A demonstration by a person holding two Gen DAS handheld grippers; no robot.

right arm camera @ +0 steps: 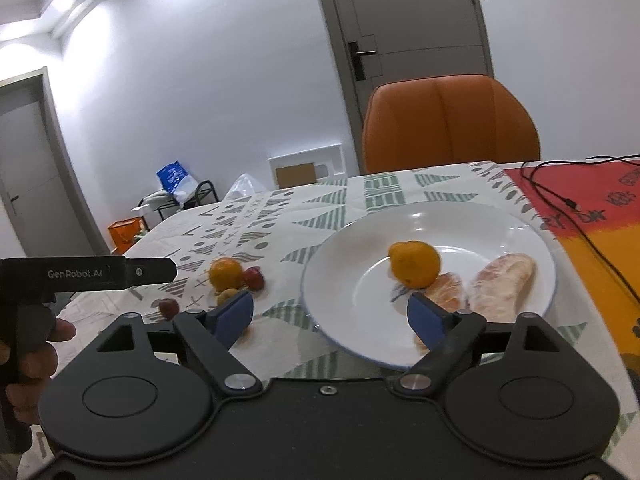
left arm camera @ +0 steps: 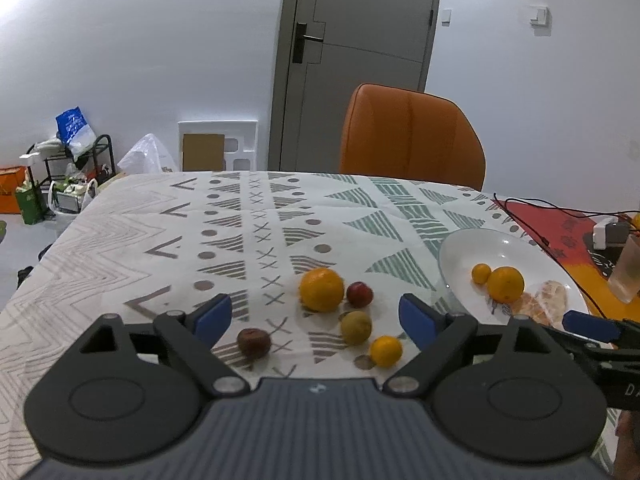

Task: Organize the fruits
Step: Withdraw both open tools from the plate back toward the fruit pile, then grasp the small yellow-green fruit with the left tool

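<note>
Left wrist view looks along the left gripper [left arm camera: 316,316], its blue-padded jaws spread wide and holding nothing, hovering over a patterned tablecloth [left arm camera: 120,248]. Loose fruit lies in a cluster near the tabletop's near edge: a large orange [left arm camera: 322,289] touching a small red fruit [left arm camera: 359,294], just in front of them a dull green-yellow fruit [left arm camera: 355,327], a small orange citrus [left arm camera: 385,351] beside that, and a dark brownish-red fruit [left arm camera: 253,343] a little apart toward the left finger.

Toward the right edge stands a white plate [left arm camera: 472,248] carrying a small kumquat-sized citrus [left arm camera: 481,273] touching a larger orange [left arm camera: 505,284], with peeled citrus segments [left arm camera: 552,300] beside them. An orange chair [left arm camera: 412,136] stands at the far edge of the table.

From the right wrist, the right gripper [right arm camera: 331,316] is likewise wide open and empty, poised over the plate's near rim [right arm camera: 360,352]; its right finger [right arm camera: 426,318] overlaps a peeled segment [right arm camera: 450,292] in the view, though contact cannot be told. A black cable [right arm camera: 560,200] trails across the red-and-orange mat [right arm camera: 592,248] at the right edge. A hand [right arm camera: 36,356] grips the left tool's handle at the left margin.
</note>
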